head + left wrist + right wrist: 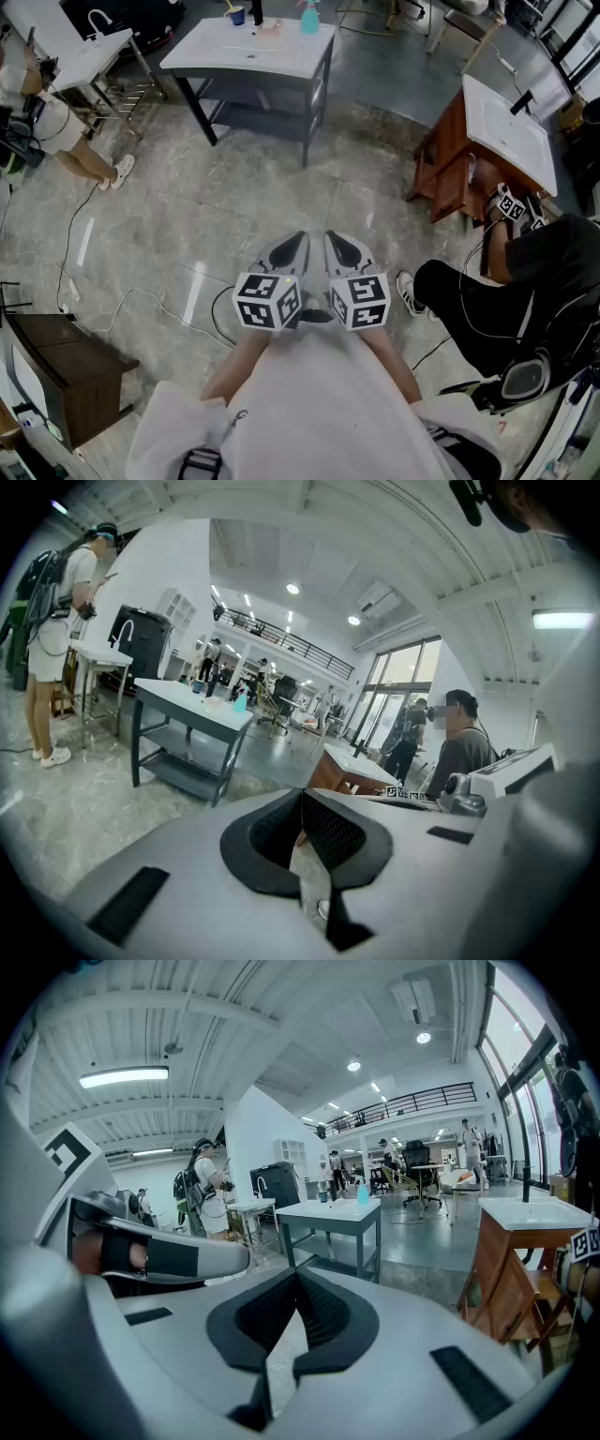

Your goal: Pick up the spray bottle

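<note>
- Grey table [281, 56], white top, far centre; dark cup [236, 16] on it.
- Wooden washstand [445, 164], white basin on top, right.
- White sink stand [94, 52] with faucet, upper left; person in white shoes [66, 131] just beside it.
- Dark brown cabinet [70, 370], lower left.
- White cable [131, 291] on marble floor [234, 197].
- Person in black [525, 291], low at right.

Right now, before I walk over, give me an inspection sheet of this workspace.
Surface: grey table with a white top, far across the floor.
Job's things: teal spray bottle, upright at the table's far edge, untouched.
Clutter: dark cup on the same table.
Grippers: left gripper and right gripper side by side near the body, jaws together, empty.
Cables: thin cable trailing over the floor at left.
Surroundings: wooden sink stand at right; seated person; standing person.
</note>
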`<state>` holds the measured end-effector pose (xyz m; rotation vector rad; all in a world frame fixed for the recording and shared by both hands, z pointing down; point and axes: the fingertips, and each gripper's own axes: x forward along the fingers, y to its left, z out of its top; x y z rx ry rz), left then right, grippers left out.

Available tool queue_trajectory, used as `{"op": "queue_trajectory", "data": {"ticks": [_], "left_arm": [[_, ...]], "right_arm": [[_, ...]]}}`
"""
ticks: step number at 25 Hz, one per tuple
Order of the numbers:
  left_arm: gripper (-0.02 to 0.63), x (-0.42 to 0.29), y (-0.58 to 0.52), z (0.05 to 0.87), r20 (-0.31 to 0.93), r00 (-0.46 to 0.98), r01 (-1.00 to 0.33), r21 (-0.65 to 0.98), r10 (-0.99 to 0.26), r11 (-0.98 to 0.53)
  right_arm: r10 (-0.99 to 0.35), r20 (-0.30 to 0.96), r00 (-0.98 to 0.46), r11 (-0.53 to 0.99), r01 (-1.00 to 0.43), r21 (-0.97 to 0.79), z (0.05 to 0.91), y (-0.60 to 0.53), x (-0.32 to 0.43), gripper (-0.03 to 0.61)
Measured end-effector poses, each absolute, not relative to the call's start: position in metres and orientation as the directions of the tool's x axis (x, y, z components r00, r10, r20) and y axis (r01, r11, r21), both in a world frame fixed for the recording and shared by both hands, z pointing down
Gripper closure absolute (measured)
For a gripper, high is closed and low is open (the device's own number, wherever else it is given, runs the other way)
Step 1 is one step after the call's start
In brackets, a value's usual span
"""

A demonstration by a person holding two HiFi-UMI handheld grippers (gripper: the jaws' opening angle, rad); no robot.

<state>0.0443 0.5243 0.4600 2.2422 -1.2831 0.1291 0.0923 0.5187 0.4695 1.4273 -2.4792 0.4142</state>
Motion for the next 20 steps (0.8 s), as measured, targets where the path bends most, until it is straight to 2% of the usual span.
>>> {"op": "queue_trajectory", "data": {"ticks": [20], "left_arm": [[0.588, 0.045, 0.541, 0.462, 0.338, 0.538, -0.823, 0.411, -0.772, -0.393]], "right_arm": [[-0.809, 0.353, -0.47, 0.455, -0.881, -0.131, 0.47, 0.537, 0.097, 0.551]]}}
